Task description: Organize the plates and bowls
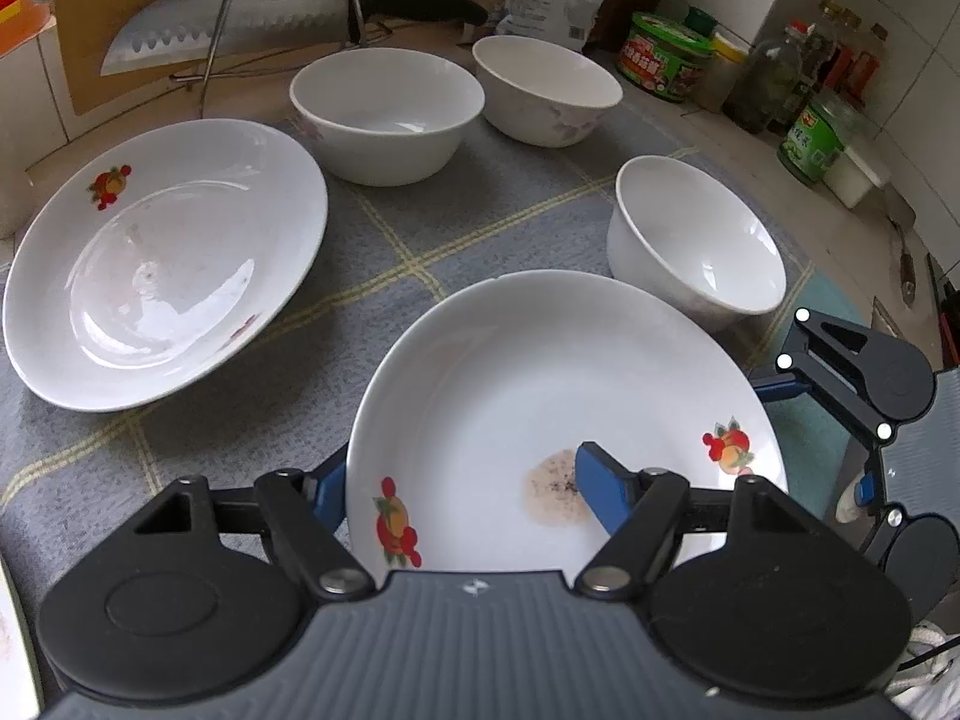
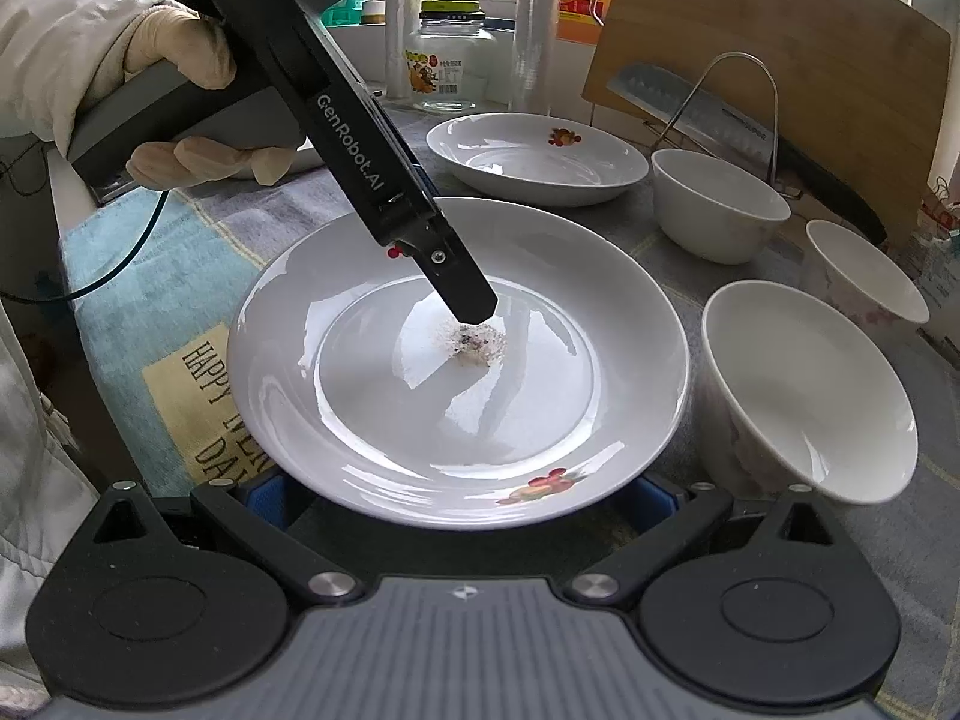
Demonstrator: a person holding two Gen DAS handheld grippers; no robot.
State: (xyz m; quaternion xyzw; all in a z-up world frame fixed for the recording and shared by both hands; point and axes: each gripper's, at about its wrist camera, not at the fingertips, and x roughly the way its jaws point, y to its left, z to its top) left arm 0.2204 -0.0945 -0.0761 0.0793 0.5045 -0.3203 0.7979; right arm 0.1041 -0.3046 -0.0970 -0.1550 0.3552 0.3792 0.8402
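Grey checked cloth (image 1: 492,204) covers the counter, carrying two plates and three bowls. The near plate (image 1: 540,372) lies straight ahead of both tongs. The left tongs (image 1: 462,489) are clamped on its rim, one finger (image 1: 600,492) inside over a brown stain, the other beneath. The right tongs (image 2: 456,495) sit at the opposite edge, their tips hidden under the rim, so their state I cannot tell. The second plate (image 1: 168,258) lies beyond, to the left; likely the stacking target.

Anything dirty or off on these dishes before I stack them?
Yes: the near plate, clamped at its rim by the left hand-held gripper, has a brownish speckled residue patch in its well. The far plate looks clean.
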